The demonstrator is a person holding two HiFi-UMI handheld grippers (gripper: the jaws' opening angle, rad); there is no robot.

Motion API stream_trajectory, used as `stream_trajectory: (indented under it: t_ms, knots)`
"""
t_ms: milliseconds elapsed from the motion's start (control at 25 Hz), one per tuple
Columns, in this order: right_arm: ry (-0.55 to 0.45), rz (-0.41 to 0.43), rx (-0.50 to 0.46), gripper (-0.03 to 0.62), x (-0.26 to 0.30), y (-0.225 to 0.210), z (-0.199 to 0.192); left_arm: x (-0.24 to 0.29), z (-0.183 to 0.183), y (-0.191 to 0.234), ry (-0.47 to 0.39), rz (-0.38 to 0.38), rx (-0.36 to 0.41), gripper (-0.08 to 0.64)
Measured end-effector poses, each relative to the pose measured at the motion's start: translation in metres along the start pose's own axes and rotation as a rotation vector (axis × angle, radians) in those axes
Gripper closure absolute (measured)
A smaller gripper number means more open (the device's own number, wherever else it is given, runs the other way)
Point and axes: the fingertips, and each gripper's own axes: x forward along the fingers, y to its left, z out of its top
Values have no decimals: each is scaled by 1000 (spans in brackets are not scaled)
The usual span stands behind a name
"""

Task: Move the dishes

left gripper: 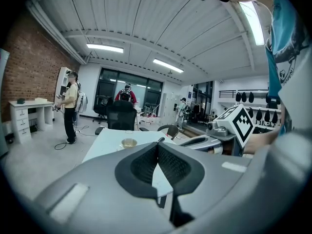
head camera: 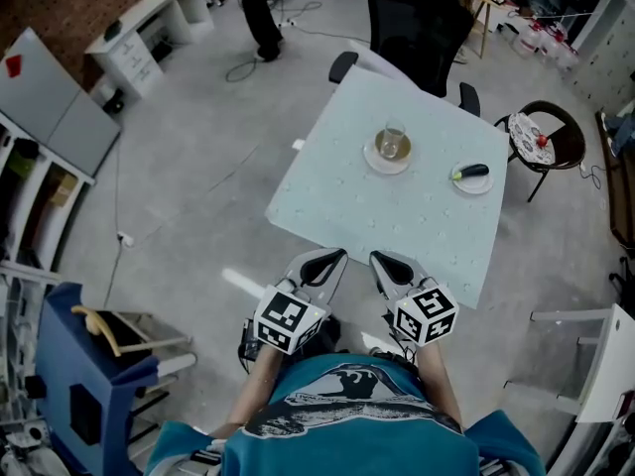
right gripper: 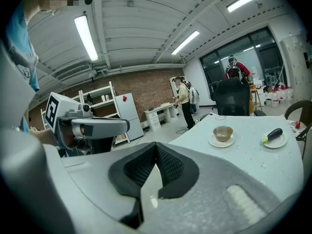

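Note:
A pale square table [head camera: 337, 196] stands ahead of me. Toward its far side sits a saucer with a brown bowl [head camera: 388, 150] and a glass [right gripper: 221, 118] just behind it. To the right lies a small plate [head camera: 473, 178] bearing a dark aubergine-like item with a green end [right gripper: 274, 135]. My left gripper [head camera: 335, 257] and right gripper [head camera: 381, 259] hover side by side at the table's near edge, well short of the dishes. Both are shut and empty. The bowl [left gripper: 129, 143] shows beyond the shut left jaws [left gripper: 158, 143]; the right jaws [right gripper: 156, 146] are pressed together too.
A black office chair [head camera: 417, 18] stands at the table's far side, and a round-seated chair [head camera: 544, 137] at the right. A person [head camera: 258, 8] stands near a white desk [head camera: 149, 28] far left. A blue cart [head camera: 79, 385] is at my left. Cables lie on the floor.

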Motion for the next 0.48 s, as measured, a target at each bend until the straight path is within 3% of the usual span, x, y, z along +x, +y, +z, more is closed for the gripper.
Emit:
stream_trajectory:
  t_ms: [480]
  knots:
    - [-14,-137,13,589,38,-7,15,-10,4,60,-10,-60,5,548]
